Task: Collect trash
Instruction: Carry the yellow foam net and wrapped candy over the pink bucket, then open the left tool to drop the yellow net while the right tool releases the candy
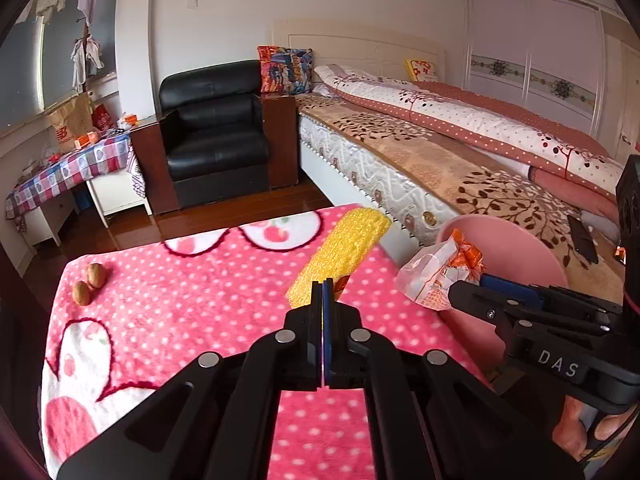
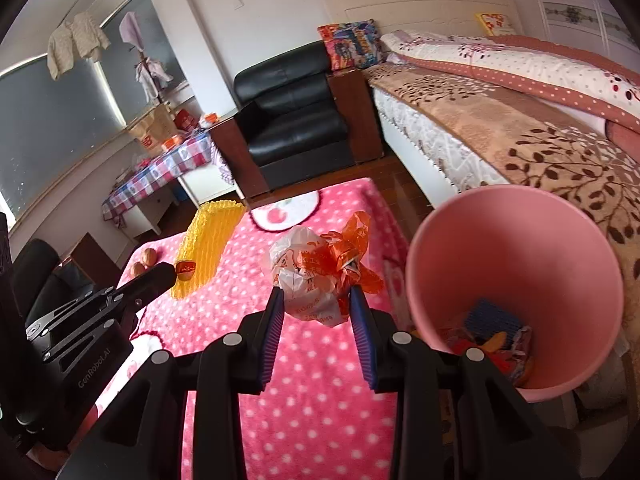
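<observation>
The right gripper (image 2: 316, 300) holds a crumpled plastic bag (image 2: 316, 276) in its jaws just left of the pink bin (image 2: 516, 240); it looks light, soft and slippery, best pinched at the bunched middle. Further left, the left gripper (image 1: 323, 284) clamps the light, springy yellow foam net (image 1: 344, 252).

Fleecy blanket (image 2: 320, 400), crinkled plastic bag (image 2: 316, 276), smooth plastic bin (image 2: 516, 248).

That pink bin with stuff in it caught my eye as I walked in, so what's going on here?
A person is clearing trash off a pink spotted blanket with two handheld grippers. The left gripper is shut on a yellow foam net. The right gripper holds a crumpled orange-and-white plastic bag, lifted beside the pink bin, which already has scraps inside. Two walnuts remain on the blanket.
</observation>
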`<state>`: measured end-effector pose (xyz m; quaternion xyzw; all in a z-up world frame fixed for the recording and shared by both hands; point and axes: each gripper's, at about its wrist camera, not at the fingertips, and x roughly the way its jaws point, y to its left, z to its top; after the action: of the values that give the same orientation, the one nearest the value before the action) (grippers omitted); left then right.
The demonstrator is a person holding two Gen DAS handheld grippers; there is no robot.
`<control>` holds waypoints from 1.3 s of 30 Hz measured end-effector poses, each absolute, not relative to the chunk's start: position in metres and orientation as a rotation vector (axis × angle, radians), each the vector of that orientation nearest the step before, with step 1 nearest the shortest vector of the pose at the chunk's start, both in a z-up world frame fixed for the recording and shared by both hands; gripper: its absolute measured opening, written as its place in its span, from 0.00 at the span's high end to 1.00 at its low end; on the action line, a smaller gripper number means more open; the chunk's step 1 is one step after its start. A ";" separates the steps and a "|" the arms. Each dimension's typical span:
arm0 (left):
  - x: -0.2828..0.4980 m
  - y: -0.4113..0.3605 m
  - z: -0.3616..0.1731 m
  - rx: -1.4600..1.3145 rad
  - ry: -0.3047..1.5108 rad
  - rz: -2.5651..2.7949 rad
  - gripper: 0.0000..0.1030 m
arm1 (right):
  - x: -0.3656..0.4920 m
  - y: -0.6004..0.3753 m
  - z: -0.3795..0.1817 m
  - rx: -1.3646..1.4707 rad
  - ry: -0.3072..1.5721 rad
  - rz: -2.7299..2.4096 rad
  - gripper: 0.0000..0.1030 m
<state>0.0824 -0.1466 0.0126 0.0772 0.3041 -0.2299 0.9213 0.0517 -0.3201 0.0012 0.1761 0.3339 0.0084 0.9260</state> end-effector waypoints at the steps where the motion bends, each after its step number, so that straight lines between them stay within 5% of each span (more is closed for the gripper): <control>1: 0.081 -0.154 0.014 0.159 0.619 -0.479 1.00 | 0.050 -0.325 0.001 0.365 0.681 0.008 0.68; 39: 0.069 -0.310 -0.010 0.290 0.617 -0.615 1.00 | 0.030 -0.450 -0.033 0.445 0.704 -0.216 0.67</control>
<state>0.0695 -0.3098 -0.0096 0.1398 0.2976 -0.2967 0.8966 0.0302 -0.4500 -0.0333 0.2158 0.3410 -0.1045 0.9090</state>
